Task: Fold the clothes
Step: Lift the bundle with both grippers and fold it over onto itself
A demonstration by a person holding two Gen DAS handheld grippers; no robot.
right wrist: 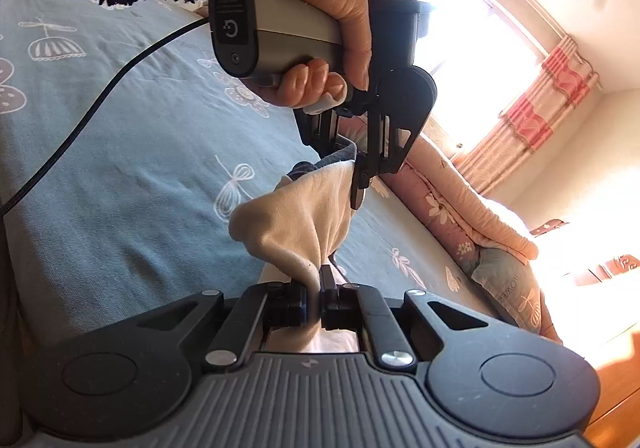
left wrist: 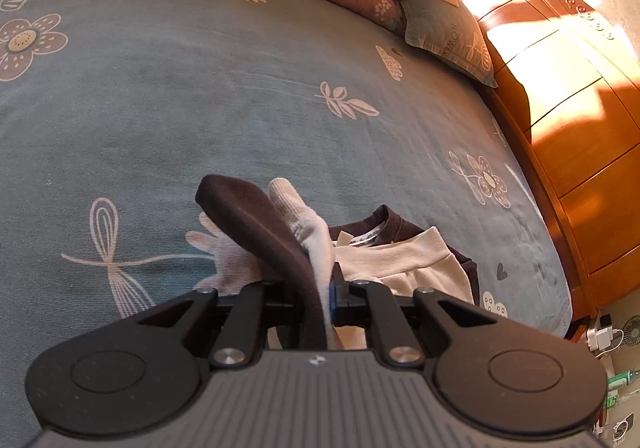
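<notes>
Right wrist view: cream garment [right wrist: 296,224] between both grippers' jaws.

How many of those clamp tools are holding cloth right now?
2. The left gripper pinches the brown-and-cream garment; the right gripper pinches cream cloth, probably the same piece.
</notes>
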